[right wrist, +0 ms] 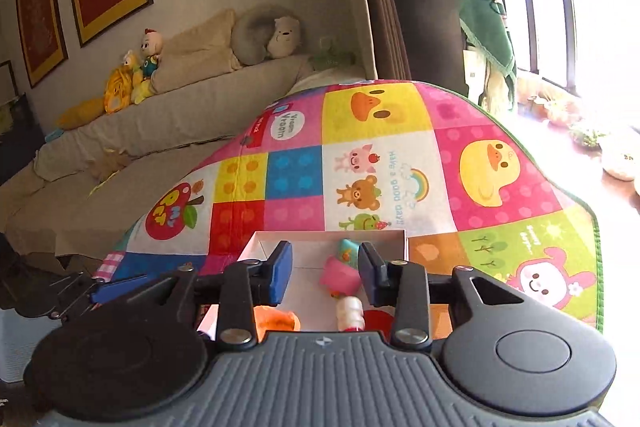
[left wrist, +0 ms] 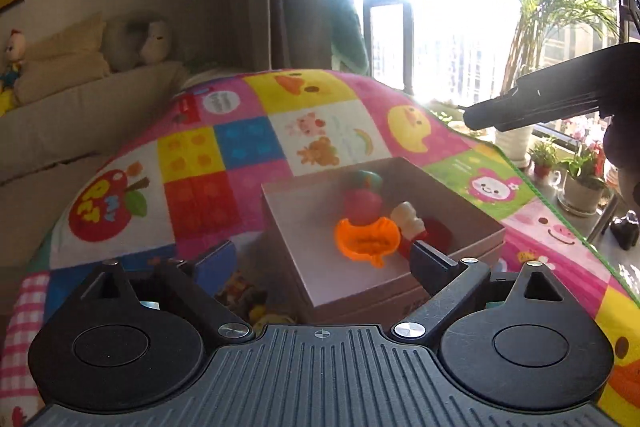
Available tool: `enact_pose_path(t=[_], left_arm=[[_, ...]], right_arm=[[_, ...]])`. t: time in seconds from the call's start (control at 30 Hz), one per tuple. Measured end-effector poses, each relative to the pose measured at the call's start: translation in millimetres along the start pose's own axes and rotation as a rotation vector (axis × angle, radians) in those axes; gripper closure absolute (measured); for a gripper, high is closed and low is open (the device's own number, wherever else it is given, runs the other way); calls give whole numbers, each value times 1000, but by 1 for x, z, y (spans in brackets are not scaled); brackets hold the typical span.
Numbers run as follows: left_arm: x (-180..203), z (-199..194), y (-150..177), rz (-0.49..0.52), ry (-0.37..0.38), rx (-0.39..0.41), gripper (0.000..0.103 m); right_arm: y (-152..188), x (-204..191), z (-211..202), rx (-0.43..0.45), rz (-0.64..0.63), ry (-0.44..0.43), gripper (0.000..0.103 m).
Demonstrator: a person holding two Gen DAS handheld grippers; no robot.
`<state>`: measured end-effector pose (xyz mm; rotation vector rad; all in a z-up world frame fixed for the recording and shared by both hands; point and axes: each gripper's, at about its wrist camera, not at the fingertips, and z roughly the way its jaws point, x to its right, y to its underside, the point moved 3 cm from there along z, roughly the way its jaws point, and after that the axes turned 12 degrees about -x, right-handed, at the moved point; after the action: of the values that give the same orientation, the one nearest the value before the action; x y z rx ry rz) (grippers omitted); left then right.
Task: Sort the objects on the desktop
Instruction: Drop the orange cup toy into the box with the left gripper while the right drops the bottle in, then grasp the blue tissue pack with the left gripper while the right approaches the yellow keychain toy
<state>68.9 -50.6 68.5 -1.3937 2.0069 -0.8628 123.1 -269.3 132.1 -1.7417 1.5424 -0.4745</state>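
So the shallow cardboard box [left wrist: 316, 227] sat on the desk, on top of that loud patchwork kids' mat [left wrist: 256, 147]. Inside it were an orange toy piece [left wrist: 366, 241], a pink rounded toy [left wrist: 363, 206], a teal bit [right wrist: 347, 250] and a small white figure [right wrist: 350, 311], all bunched together, kinda blurry. The left gripper [left wrist: 324, 263] was spread wide with nothing in it, right at the box's near corner. The right gripper [right wrist: 325, 273] hung over the box, jaws parted, also holding nothing. A sofa [right wrist: 180, 115] with plushies sat behind.
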Motion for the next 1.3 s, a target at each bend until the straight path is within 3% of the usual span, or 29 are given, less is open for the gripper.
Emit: enact_pose_path(t=[0.2,0.47,0.6,0.67,0.77,0.87,0.93,1.03,1.1,1.3], left_arm=[[-23,-14,70,-50,-109,-81,5],[-80,-21,103,-244,-287,-97,3],[-112,-23,115,-382,-301,-94,3],[-121,-22,123,-436,-273,-110,3],[-128,-27,126,-486,-241,-73,2],[-132,-28,129,-516,-210,-64,2],[-132,-29,131,-534,-196,-57,2],[-131,-30,131,-533,-178,-42,2],[-130,-31,131,-523,-168,-33,2],[-130,-31,131,-526,-152,-25,1]], right_arm=[[47,-8,3,-26,-76,64,48],[119,-121,22,-76,-451,5,47],[143,-172,50,-31,-622,100,49],[149,-194,65,1,-731,162,51],[140,-214,85,-12,-801,182,52],[119,-222,107,-91,-787,181,59],[99,-219,119,-176,-728,136,65],[59,-206,144,-349,-531,61,78],[43,-201,158,-395,-487,86,82],[35,-205,197,-447,-563,201,85]])
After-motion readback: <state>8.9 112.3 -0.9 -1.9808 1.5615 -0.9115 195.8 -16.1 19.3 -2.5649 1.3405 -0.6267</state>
